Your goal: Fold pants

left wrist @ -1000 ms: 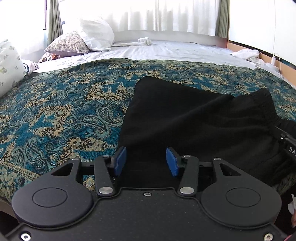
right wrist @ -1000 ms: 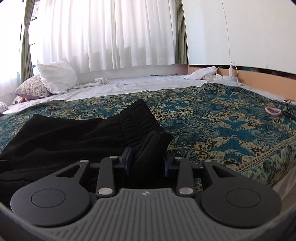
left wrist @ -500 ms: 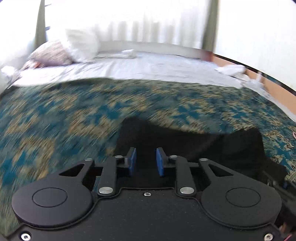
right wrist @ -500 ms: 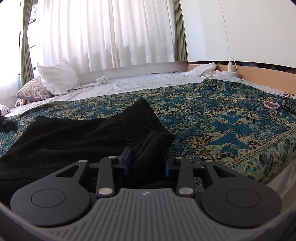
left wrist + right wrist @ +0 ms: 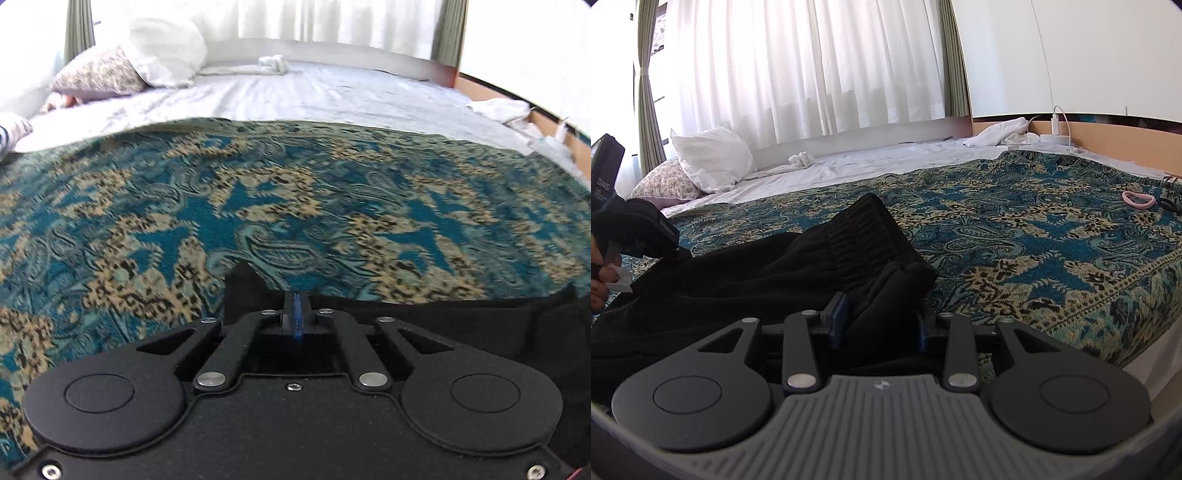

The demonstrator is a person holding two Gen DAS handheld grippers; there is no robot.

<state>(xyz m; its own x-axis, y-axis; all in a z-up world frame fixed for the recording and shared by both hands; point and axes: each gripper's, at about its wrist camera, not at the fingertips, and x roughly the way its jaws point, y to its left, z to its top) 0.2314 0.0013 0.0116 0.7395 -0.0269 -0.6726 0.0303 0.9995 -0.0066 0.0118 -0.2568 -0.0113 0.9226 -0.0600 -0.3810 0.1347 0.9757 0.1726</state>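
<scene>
Black pants (image 5: 746, 273) heaped on the near left of a teal paisley bedspread (image 5: 1034, 236), a gripper at each end.

Left gripper (image 5: 296, 314): blue pads pressed together at the far edge of the black fabric, a thin bit of it apparently pinched there, though hard to tell for sure. Right gripper (image 5: 882, 321): jaws about half apart and opening, a bunched fold near the ribbed waistband (image 5: 864, 229) between the pads, which appear clear of it. White pillow (image 5: 713, 162) far left, pink ring (image 5: 1139, 199) far right.
</scene>
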